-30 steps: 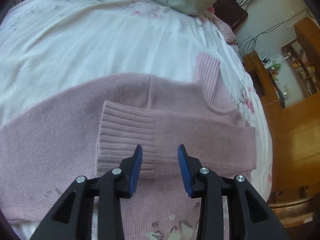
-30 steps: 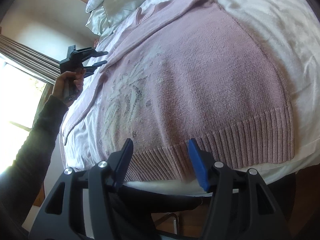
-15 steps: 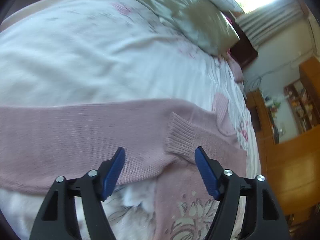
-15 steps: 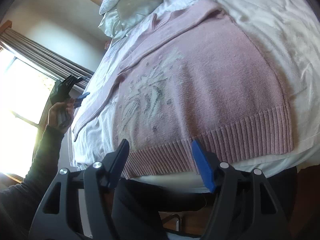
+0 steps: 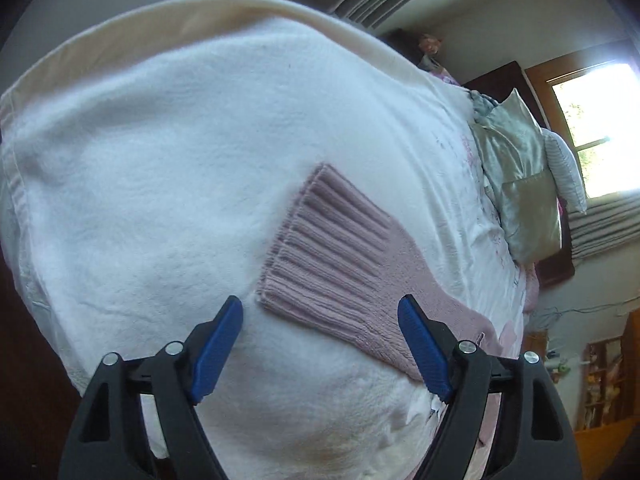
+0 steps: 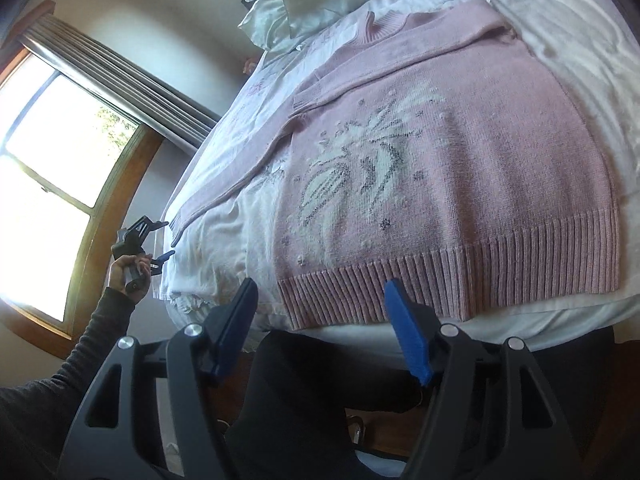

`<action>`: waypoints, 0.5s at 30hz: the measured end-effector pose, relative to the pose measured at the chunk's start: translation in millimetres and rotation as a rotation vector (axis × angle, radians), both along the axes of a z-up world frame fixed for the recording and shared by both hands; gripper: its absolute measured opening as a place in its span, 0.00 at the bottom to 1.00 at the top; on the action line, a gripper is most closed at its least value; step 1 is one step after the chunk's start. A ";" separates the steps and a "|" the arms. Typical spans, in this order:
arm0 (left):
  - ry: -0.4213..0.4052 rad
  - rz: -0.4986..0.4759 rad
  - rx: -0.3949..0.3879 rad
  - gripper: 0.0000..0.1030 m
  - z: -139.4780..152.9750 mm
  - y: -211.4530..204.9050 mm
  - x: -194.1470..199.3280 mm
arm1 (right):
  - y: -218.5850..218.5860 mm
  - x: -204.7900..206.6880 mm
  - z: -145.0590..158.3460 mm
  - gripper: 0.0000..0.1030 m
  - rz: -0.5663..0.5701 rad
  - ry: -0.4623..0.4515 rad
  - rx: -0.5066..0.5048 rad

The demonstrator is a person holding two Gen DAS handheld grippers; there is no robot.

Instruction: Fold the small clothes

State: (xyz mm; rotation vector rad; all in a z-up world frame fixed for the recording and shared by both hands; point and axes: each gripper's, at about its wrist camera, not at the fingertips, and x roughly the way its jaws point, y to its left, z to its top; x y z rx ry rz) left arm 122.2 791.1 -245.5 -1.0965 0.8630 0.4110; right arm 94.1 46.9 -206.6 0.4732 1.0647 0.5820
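Observation:
A pink knit sweater [image 6: 460, 152] with a white and grey pattern lies flat on the bed, its ribbed hem [image 6: 460, 280] toward me. One sleeve is folded across the chest; the other sleeve [image 6: 236, 168] stretches out left. That sleeve's ribbed cuff [image 5: 320, 248] fills the left wrist view, lying flat just ahead of my left gripper [image 5: 320, 354], which is open and empty. The left gripper [image 6: 154, 240] also shows in the right wrist view, held by a hand beside the bed's edge near the cuff. My right gripper [image 6: 324, 328] is open, empty, just short of the hem.
White bedding [image 5: 160, 152] covers the bed. Pillows [image 5: 520, 196] lie at the head of the bed, under a bright window [image 5: 600, 128]. Another window [image 6: 48, 184] with curtains is left of the bed. Wooden furniture [image 5: 600, 432] stands at the wall. A dark-sleeved arm [image 6: 60, 380] reaches in.
My left gripper has left the folded sleeve, swung out along the other sleeve to its cuff, and opened wider. The right gripper has shifted slightly left along the hem.

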 end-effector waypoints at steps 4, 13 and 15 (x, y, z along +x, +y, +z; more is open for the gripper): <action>0.018 0.003 0.030 0.47 0.4 0.8 5.7 | 2.8 0.5 3.6 0.65 -0.006 -0.001 -0.016; -0.074 -0.069 0.137 0.08 69.3 -15.3 31.1 | 5.7 15.0 8.1 0.65 0.009 -0.021 -0.017; -0.140 -0.120 0.179 0.08 105.8 -34.7 52.6 | 2.0 22.3 10.5 0.65 0.003 -0.035 -0.019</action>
